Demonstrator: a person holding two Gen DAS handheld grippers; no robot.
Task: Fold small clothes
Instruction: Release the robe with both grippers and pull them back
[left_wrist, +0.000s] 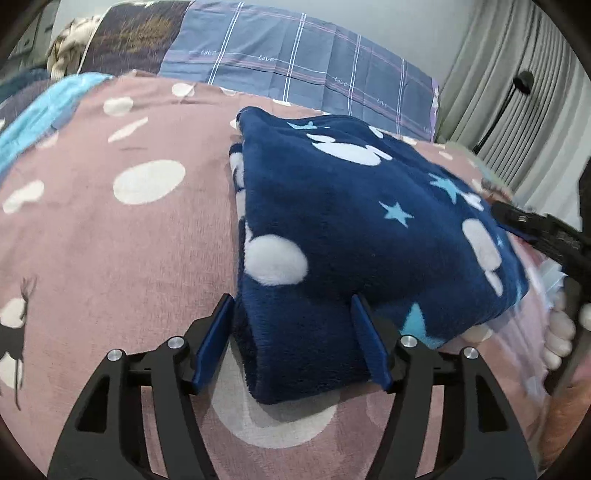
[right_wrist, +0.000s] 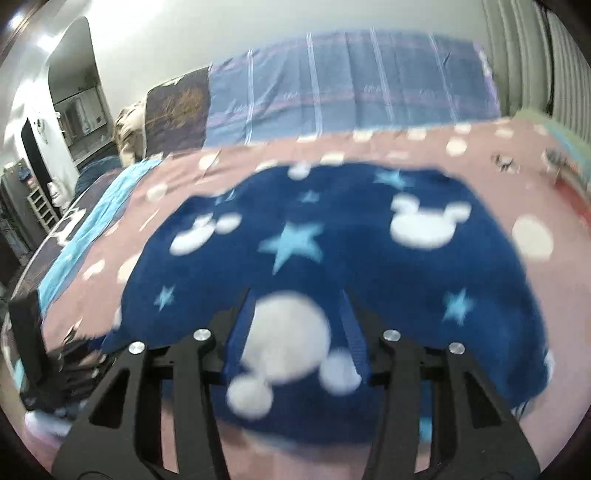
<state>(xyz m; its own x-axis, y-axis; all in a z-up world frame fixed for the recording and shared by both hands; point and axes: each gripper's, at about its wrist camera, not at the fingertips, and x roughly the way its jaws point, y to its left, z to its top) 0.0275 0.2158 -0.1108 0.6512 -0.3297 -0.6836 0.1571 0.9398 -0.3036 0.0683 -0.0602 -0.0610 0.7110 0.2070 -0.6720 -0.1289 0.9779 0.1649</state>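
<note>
A navy fleece garment (left_wrist: 351, 206) with white mouse heads and light blue stars lies folded on the pink bedspread (left_wrist: 110, 240). My left gripper (left_wrist: 291, 339) has its blue-padded jaws apart around the garment's thick near fold, pads against the fleece. In the right wrist view the same garment (right_wrist: 332, 240) is blurred. My right gripper (right_wrist: 299, 332) has its jaws apart around the near edge, with fleece between the pads. The right gripper also shows in the left wrist view (left_wrist: 535, 229), at the garment's right edge.
A blue plaid pillow (left_wrist: 314, 66) and a dark pillow (left_wrist: 133, 37) lie at the far end of the bed. A light blue cloth (left_wrist: 40, 110) lies at the left edge. Grey curtains (left_wrist: 517, 92) hang on the right. Furniture and a doorway (right_wrist: 74, 103) stand at the far left.
</note>
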